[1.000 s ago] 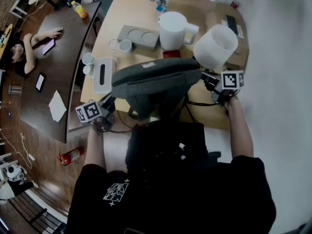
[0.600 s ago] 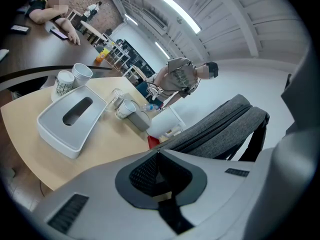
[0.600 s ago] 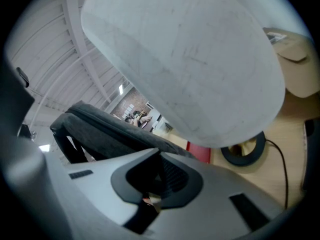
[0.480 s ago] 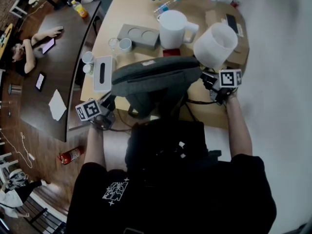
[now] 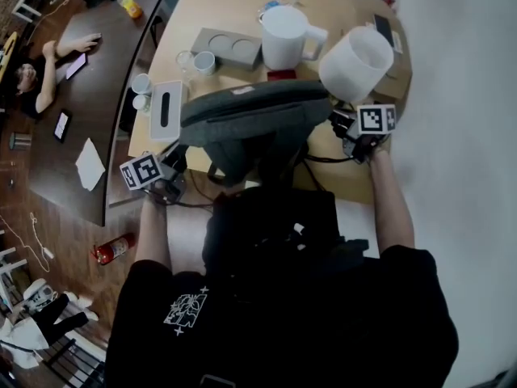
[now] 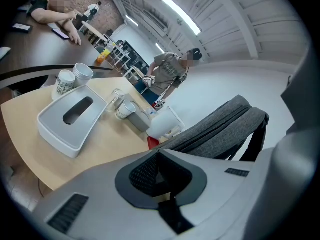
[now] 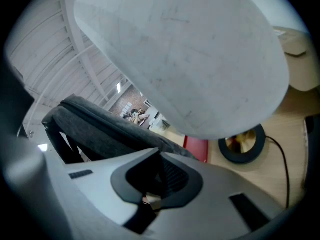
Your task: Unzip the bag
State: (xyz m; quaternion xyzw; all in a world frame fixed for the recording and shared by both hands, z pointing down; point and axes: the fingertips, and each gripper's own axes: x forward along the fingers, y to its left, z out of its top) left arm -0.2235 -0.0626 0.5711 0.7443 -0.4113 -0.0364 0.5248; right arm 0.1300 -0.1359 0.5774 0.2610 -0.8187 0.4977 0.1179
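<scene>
Head view puts the grey bag [image 5: 250, 124] at the near edge of the surface [image 5: 218, 6], straps hanging over, with the left gripper [image 6: 158, 153] and right gripper [image 7: 160, 154] near its two ends. Both sets of jaws are pressed together. I see no part of the bag in them, though I cannot identify a small pale bit at the right pads. The zip [image 6: 220, 129] looks closed. My worry is that tugging it without bracing could drag the bag off the edge. The right gripper also sits just beside the white tub [image 5: 355, 61], which is easy to knock.
</scene>
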